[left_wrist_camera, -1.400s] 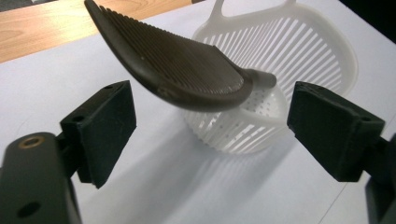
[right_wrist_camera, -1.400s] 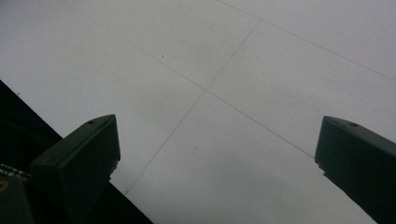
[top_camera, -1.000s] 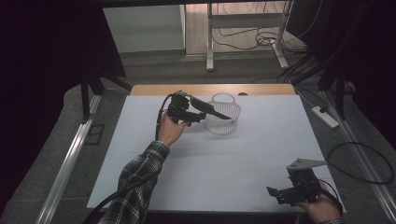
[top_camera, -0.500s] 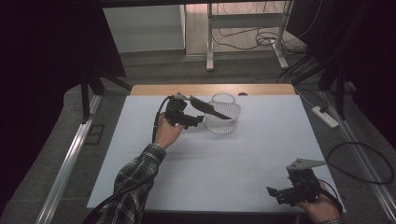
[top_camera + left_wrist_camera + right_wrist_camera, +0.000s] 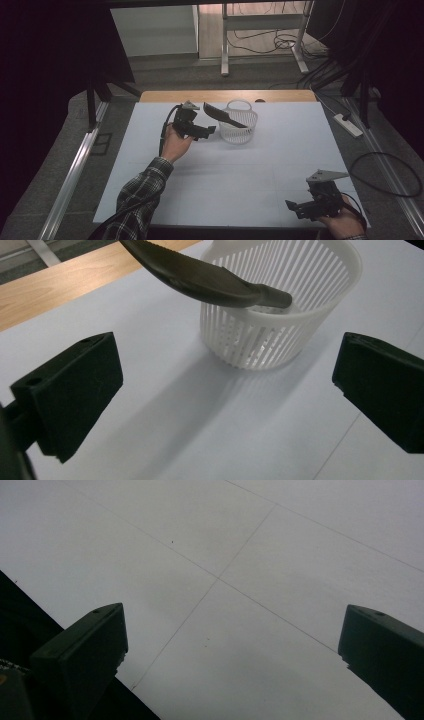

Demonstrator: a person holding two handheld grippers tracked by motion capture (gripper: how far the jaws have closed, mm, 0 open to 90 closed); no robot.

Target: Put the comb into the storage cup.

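Note:
A white slotted basket point(image 5: 240, 131) point(image 5: 280, 340) stands at the far middle of the white table point(image 5: 240, 175). A black utensil point(image 5: 222, 115) point(image 5: 200, 277) leans on its rim, one end inside and the broad end sticking out up and to the left. My left gripper point(image 5: 207, 127) point(image 5: 225, 385) hovers just left of the basket. Its jaws have just been opening and stand wide apart, with nothing between them and the utensil above and beyond. My right gripper point(image 5: 300, 207) point(image 5: 232, 645) rests open over bare table at the near right corner.
A wooden strip point(image 5: 225, 96) borders the table's far edge. A metal rail point(image 5: 75, 170) runs along the floor at the left. On the right floor lie a power strip point(image 5: 347, 125) and a cable loop point(image 5: 385, 175).
The left hand has drawn back slightly from the utensil, which stays leaning in the basket. The right gripper has not moved.

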